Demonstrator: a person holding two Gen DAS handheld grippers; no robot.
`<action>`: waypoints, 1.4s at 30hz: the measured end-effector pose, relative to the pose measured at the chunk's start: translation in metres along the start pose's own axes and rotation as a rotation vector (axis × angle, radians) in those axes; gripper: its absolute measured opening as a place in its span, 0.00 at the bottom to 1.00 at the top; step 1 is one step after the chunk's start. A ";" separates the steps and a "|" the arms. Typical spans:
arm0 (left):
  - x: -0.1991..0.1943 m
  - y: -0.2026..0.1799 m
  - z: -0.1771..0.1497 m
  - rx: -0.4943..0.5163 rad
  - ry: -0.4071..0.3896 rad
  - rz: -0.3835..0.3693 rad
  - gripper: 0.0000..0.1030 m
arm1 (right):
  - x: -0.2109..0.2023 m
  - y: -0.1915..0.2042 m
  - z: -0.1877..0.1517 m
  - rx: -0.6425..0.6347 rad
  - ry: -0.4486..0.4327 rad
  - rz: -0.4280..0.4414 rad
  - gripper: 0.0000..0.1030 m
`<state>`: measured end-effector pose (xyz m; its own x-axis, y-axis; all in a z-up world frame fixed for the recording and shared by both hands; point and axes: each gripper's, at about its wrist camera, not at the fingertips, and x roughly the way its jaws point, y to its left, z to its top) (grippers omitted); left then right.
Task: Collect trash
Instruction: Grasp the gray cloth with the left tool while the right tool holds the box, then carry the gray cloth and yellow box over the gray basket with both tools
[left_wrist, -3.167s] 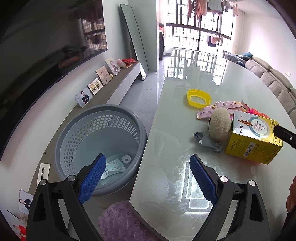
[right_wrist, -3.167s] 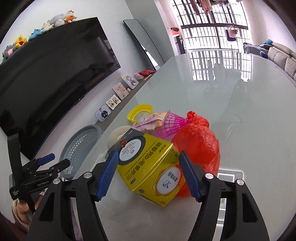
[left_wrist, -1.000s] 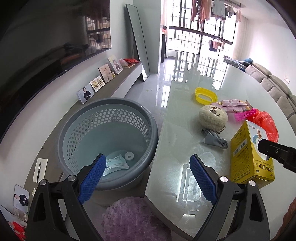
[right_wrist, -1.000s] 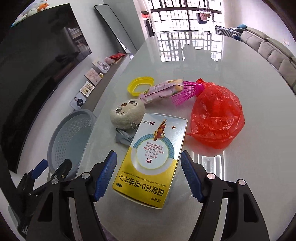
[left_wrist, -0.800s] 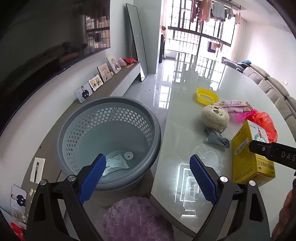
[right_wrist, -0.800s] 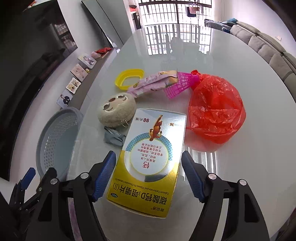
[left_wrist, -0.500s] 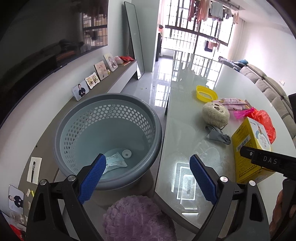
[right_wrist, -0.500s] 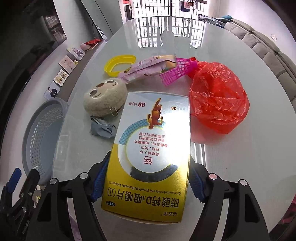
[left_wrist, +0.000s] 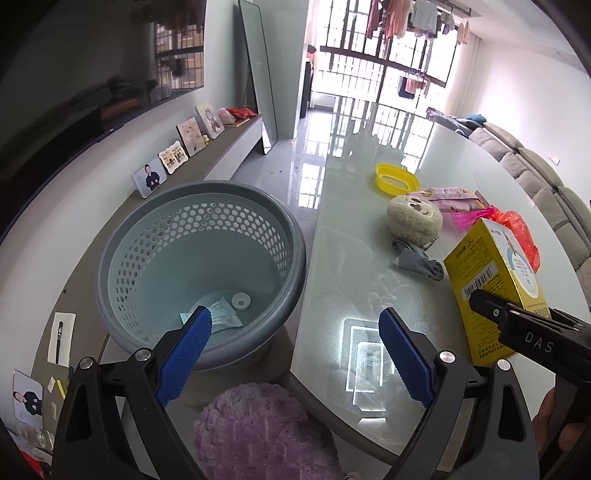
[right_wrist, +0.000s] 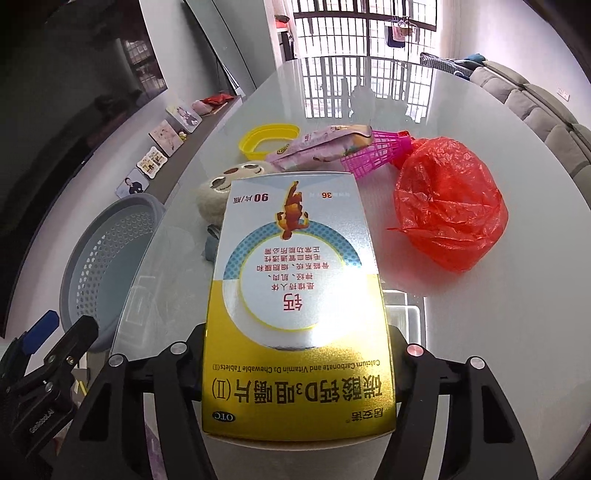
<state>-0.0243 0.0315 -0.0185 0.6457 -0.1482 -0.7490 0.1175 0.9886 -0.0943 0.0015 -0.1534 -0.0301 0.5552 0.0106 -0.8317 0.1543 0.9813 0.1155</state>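
My right gripper (right_wrist: 295, 354) is shut on a yellow medicine box (right_wrist: 295, 295) and holds it above the glass table (right_wrist: 461, 332); the box (left_wrist: 491, 280) also shows in the left wrist view with a right finger (left_wrist: 517, 325) across it. My left gripper (left_wrist: 291, 350) is open and empty, over the gap between the table edge and a grey perforated basket (left_wrist: 110, 266). The basket holds a white packet (left_wrist: 218, 314) and a small cap (left_wrist: 241, 301). A red plastic bag (right_wrist: 447, 210), a pink snack wrapper (right_wrist: 317, 144) and a grey scrap (left_wrist: 417, 262) lie on the table.
A plush round toy (left_wrist: 413, 221), a yellow ring dish (left_wrist: 397, 179) and a pink shuttlecock (right_wrist: 373, 155) lie on the table. A purple fuzzy stool (left_wrist: 262, 432) stands below my left gripper. A TV console with photo frames (left_wrist: 173, 158) runs along the left wall.
My right gripper has closed on the yellow box and lifted it closer to the camera. My left gripper stays open near the basket, with only a slight shift of view.
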 end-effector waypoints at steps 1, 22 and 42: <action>0.001 -0.002 0.000 0.003 0.004 -0.007 0.87 | -0.005 -0.003 -0.002 0.003 -0.009 0.008 0.62; 0.074 -0.108 0.031 0.064 0.091 -0.058 0.90 | -0.079 -0.096 -0.036 0.051 -0.113 0.066 0.62; 0.068 -0.096 0.018 0.074 0.094 -0.022 0.16 | -0.081 -0.113 -0.031 0.057 -0.102 0.142 0.62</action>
<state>0.0222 -0.0742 -0.0488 0.5693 -0.1627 -0.8059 0.1883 0.9800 -0.0649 -0.0863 -0.2586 0.0068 0.6542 0.1259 -0.7458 0.1132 0.9587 0.2611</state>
